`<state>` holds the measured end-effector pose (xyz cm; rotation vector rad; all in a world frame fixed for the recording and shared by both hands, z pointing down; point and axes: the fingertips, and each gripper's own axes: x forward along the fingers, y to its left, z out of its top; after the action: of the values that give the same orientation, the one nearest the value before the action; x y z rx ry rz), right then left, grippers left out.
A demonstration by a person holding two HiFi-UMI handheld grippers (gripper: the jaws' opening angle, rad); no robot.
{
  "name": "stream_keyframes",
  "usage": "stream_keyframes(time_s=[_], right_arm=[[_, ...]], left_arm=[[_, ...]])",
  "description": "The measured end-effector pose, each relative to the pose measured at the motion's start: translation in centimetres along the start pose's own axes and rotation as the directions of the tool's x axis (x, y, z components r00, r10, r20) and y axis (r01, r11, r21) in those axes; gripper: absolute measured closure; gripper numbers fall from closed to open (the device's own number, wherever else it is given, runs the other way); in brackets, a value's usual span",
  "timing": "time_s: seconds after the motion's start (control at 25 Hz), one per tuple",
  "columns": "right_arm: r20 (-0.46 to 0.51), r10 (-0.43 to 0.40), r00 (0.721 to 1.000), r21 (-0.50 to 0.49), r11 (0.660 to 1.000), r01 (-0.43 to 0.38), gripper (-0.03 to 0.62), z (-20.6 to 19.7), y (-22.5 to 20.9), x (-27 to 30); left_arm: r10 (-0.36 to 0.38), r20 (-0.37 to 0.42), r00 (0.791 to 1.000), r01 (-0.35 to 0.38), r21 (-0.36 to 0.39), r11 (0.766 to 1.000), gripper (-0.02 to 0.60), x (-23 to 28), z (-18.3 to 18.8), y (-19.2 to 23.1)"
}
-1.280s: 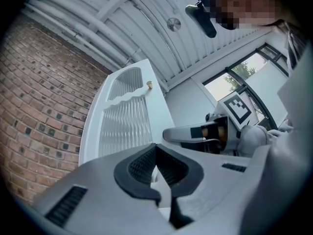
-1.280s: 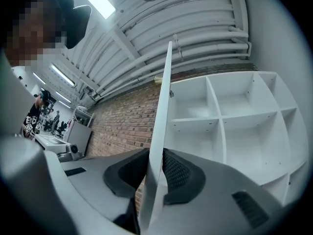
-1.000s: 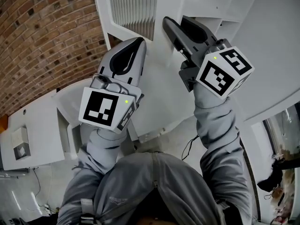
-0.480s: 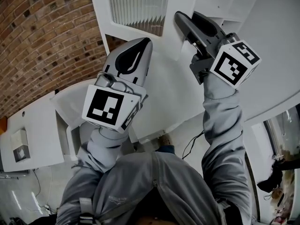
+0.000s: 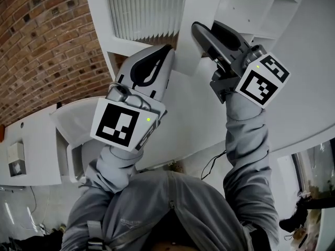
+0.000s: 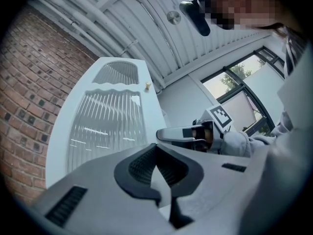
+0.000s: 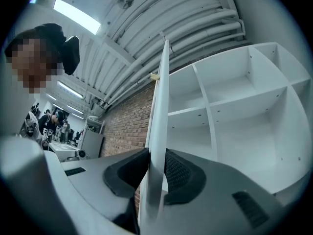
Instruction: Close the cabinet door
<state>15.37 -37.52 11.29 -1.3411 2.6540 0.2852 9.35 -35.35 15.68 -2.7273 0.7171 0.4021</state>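
The white cabinet door (image 5: 193, 103) has a ribbed glass panel (image 5: 146, 9) and a small knob (image 6: 147, 85). My right gripper (image 5: 196, 27) holds the door's free edge; in the right gripper view that edge (image 7: 160, 106) runs upright between the jaws (image 7: 156, 155). Both pads touch it while the jaws are opening. My left gripper (image 5: 168, 50) is shut with nothing in it, its tip at the door's face just below the glass panel. The open white shelves (image 7: 230, 111) lie to the right of the door's edge. The left gripper view (image 6: 156, 148) shows the right gripper (image 6: 181, 133) beyond the door.
A brick wall (image 5: 47, 51) stands to the left of the cabinet. Low white units (image 5: 31, 150) sit at the lower left, and a thin black cable (image 5: 212, 163) hangs under the door. Windows (image 6: 239, 92) show behind me.
The door has swung together with both grippers. The ribbed panel fills more of the head view, and the shelves show further at the upper right. Both grippers keep their places on the door.
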Motion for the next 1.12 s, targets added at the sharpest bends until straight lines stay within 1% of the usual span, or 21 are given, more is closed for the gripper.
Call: stream_keyframes(time_s=[0.24, 0.52, 0.88, 1.12], right_arm=[[0.003, 0.082, 0.997, 0.025, 0.996, -0.082, 0.491, -0.5, -2.6, 0.8], [0.022, 0.173, 0.985, 0.050, 0.983, -0.174, 0.491, -0.7, -5.1, 1.4], [0.037, 0.268, 0.963, 0.071, 0.960, -0.270, 0.492, -1.1, -7.2, 2.5], [0.028, 0.329, 0.944, 0.086, 0.940, -0.330, 0.493, -1.4, -8.3, 3.7]], left_arm=[[0.044, -0.020, 0.999, -0.044, 0.015, 0.999, 0.578, 3.1, -1.4, 0.6], [0.099, -0.056, 0.993, -0.097, 0.038, 0.995, 0.578, 5.8, -2.8, 0.8], [0.178, -0.094, 0.979, -0.172, 0.072, 0.982, 0.578, 8.4, -3.9, 1.4], [0.239, -0.104, 0.965, -0.232, 0.080, 0.969, 0.578, 9.6, -4.5, 2.4]])
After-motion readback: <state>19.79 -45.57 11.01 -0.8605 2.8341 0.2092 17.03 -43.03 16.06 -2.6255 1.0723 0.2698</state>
